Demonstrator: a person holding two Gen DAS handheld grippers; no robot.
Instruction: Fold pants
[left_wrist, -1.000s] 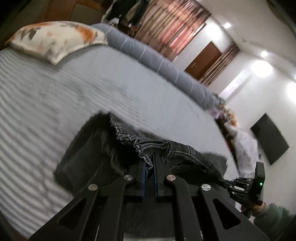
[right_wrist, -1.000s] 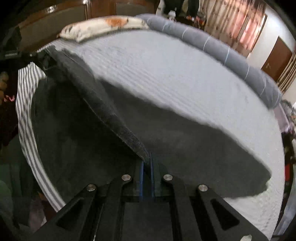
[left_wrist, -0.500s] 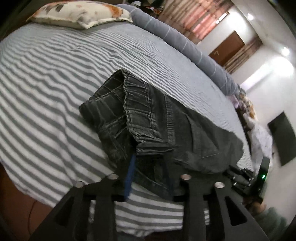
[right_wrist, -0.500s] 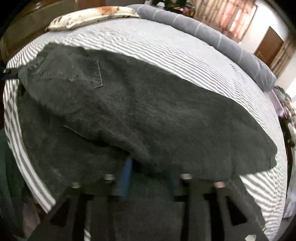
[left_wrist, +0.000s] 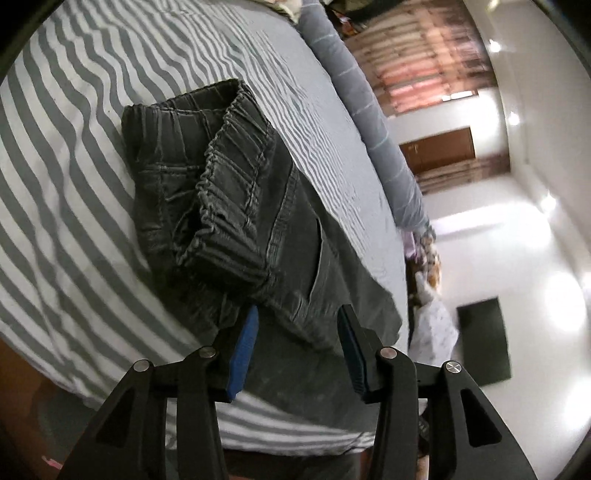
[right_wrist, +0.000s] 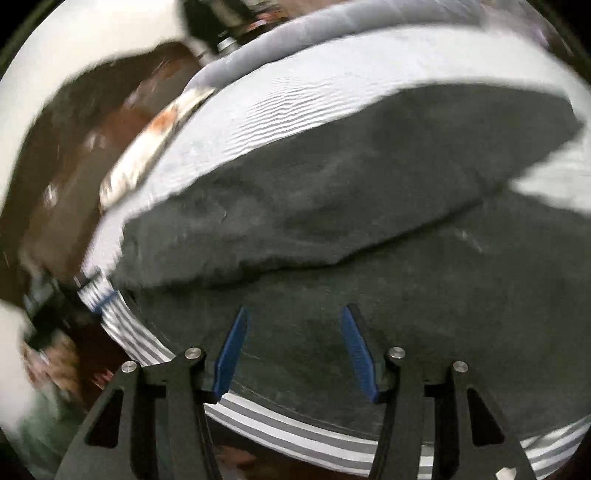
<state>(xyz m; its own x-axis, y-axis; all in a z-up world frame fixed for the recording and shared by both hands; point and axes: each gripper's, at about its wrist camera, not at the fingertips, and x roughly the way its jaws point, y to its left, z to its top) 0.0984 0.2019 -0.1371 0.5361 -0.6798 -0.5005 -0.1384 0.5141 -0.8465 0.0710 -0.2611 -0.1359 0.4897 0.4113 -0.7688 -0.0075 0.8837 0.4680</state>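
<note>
Dark grey denim pants (left_wrist: 236, 206) lie on the striped bed, folded lengthwise, the elastic waistband doubled over at the near left. My left gripper (left_wrist: 297, 314) hangs over the near edge of the waist end, its jaws opening, blue pads apart and clear of the cloth. In the right wrist view the pants (right_wrist: 351, 206) spread wide, one leg lying over the other. My right gripper (right_wrist: 293, 314) is above the near leg, its jaws opening with only flat fabric beneath them. That view is blurred.
The striped sheet (left_wrist: 74, 155) covers the bed, whose near edge drops to a wooden frame. A long grey bolster (left_wrist: 369, 122) runs along the far side. A patterned pillow (right_wrist: 147, 147) lies at the head. The left gripper's body (right_wrist: 44, 299) shows at the left edge.
Both grippers let go of the pants and opened. The lifted fabric dropped onto the bed as a folded layer. Both wrists rolled and pulled back toward the near bed edge.
</note>
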